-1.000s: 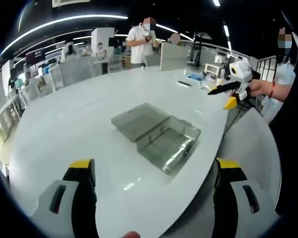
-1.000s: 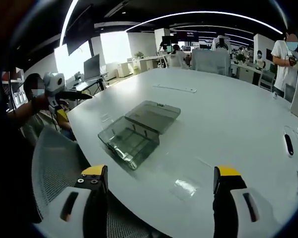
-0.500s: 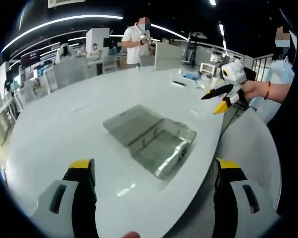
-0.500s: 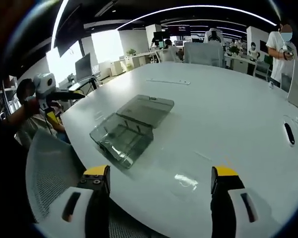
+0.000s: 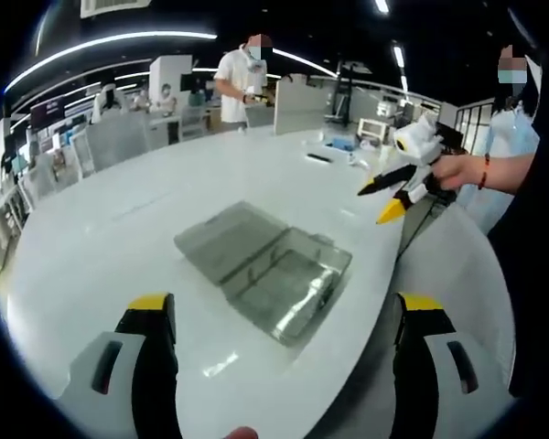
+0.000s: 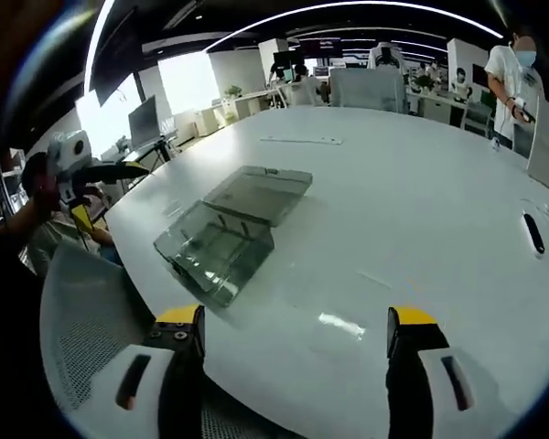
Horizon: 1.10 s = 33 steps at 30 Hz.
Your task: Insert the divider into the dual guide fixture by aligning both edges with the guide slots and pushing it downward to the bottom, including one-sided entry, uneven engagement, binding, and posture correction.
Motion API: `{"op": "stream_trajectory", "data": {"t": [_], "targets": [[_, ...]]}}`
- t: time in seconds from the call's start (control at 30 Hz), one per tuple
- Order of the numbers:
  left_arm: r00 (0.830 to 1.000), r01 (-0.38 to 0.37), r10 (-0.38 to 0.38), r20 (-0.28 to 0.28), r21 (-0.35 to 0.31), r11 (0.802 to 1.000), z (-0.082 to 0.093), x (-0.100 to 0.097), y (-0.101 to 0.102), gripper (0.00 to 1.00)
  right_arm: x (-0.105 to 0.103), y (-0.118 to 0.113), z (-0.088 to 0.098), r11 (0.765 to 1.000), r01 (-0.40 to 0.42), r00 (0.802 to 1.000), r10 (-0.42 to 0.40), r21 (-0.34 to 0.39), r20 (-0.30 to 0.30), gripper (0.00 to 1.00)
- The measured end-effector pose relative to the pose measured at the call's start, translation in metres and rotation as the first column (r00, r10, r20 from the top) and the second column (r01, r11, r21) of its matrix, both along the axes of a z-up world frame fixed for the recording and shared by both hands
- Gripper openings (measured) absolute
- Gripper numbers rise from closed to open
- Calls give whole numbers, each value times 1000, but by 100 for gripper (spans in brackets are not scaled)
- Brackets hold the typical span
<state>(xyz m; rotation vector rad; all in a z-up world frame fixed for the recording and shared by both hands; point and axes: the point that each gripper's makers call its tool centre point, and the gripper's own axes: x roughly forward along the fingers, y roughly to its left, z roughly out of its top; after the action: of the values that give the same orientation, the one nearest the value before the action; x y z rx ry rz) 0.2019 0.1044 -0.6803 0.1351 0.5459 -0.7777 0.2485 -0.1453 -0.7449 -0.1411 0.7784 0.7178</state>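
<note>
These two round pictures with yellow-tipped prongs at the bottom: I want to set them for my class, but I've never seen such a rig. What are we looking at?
A person holds a two-jaw gripper in each hand, and a fisheye camera rides on each. The left gripper and the right gripper both stand open, holding nothing. Each also appears in the other's view, held out in a hand. On the white table lies a clear grey plastic case, its lid folded open flat. A small clear piece lies near the right gripper. Behind is an office with other people.

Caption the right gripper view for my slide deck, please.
Open right gripper hovers over the white table, facing an open clear plastic case.
</note>
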Motion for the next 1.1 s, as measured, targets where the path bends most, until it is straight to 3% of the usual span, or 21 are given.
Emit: {"op": "stream_trajectory", "data": {"t": [1.1], "targets": [[999, 40, -40, -8, -9, 999, -3, 2, -19, 99, 3, -10, -55, 992, 44, 985, -63, -119, -160, 66]]}}
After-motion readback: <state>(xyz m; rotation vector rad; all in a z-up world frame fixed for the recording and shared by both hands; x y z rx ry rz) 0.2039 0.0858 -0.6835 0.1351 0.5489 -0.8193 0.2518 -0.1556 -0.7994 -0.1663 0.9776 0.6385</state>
